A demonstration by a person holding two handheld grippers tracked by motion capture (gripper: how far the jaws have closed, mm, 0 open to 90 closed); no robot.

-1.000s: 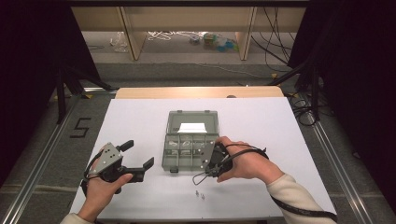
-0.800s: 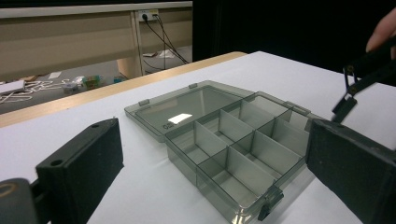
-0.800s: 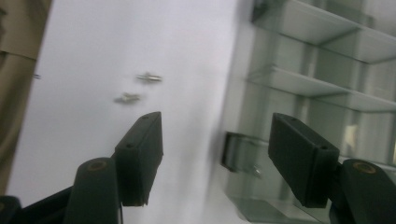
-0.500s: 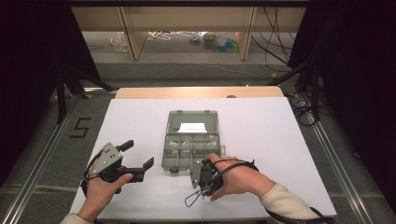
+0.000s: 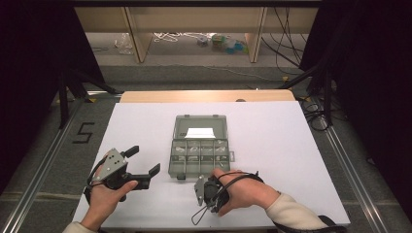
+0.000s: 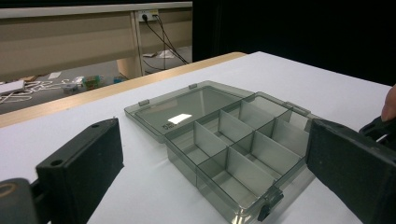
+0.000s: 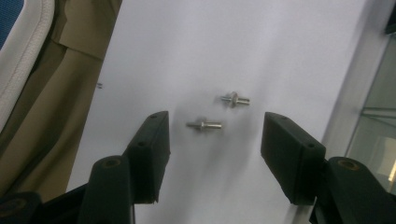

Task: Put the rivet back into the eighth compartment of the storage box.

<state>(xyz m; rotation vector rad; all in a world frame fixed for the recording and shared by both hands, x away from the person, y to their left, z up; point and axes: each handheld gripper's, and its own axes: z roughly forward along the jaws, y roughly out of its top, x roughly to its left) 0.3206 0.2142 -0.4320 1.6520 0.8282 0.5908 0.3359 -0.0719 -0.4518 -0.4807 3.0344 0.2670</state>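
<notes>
A grey see-through compartment box (image 5: pixel 199 151) lies open at mid-table, its lid (image 5: pixel 200 126) folded back flat; its compartments (image 6: pixel 243 149) look bare. My left gripper (image 5: pixel 144 161) rests on the table left of the box, open, with its jaws (image 6: pixel 217 172) spread wide and aimed at the box. My right gripper (image 5: pixel 204 191) is tipped downward near the table's front edge, in front of the box. It is open (image 7: pixel 217 135) above two small metal screws on the white table. The nearer screw (image 7: pixel 204 125) lies between the jaws; the other screw (image 7: pixel 235 99) sits just beyond.
The table's front edge (image 7: pixel 100 84) runs close beside the screws, with the person's beige trousers (image 7: pixel 56 93) past it. The box's wall (image 7: pixel 373 112) stands just to the other side. A wooden strip (image 5: pixel 206 95) borders the far edge, with cluttered floor beyond.
My right gripper has moved from beside the box's front right corner toward the front edge and tipped down over the screws. The left gripper has stayed put.
</notes>
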